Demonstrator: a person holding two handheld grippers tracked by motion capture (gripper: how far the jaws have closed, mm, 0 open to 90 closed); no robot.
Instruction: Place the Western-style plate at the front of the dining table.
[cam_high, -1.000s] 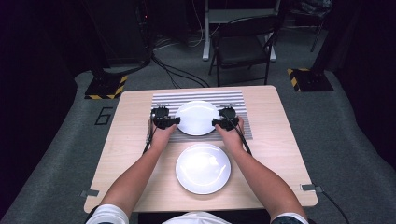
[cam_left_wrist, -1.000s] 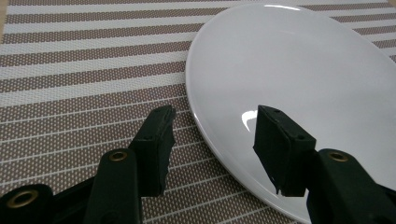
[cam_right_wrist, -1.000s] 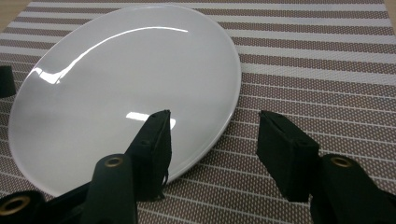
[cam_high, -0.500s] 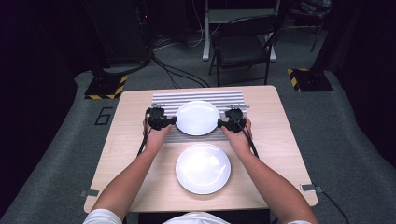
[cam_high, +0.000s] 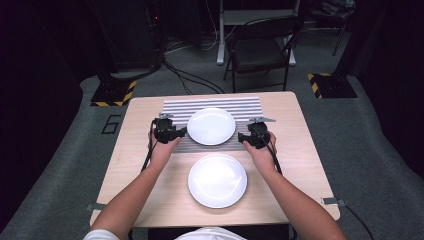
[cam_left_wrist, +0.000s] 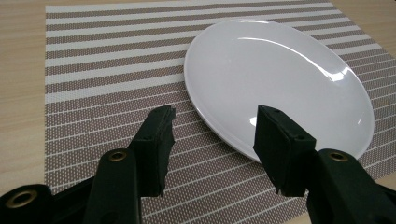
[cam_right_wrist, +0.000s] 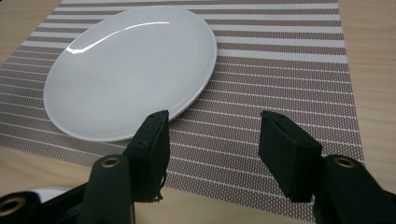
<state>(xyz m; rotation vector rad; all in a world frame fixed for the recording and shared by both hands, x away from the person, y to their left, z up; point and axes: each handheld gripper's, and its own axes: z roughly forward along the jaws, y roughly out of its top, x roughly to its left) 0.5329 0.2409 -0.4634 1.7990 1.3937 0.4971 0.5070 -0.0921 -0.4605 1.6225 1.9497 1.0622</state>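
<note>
A white plate (cam_high: 211, 126) lies flat on the striped placemat (cam_high: 175, 107) in the upper middle of the high view, and a second plate (cam_high: 217, 180) sits below it on the bare desk (cam_high: 305, 150), near the person. The left gripper (cam_high: 172, 134) sits at the upper plate's left edge and the right gripper (cam_high: 247, 137) just off its right edge. Both have their jaws apart and hold nothing. In the left gripper view the plate's rim (cam_left_wrist: 224, 135) lies between and beyond the jaws, not pinched.

The risk, as I judge it, lies in the thin glossy rim. A shallow bite could slip off, or one jaw could nudge the plate and skid it across the mat. The right gripper, which is farther from the plate, could also knock the nearer plate with its cable.
</note>
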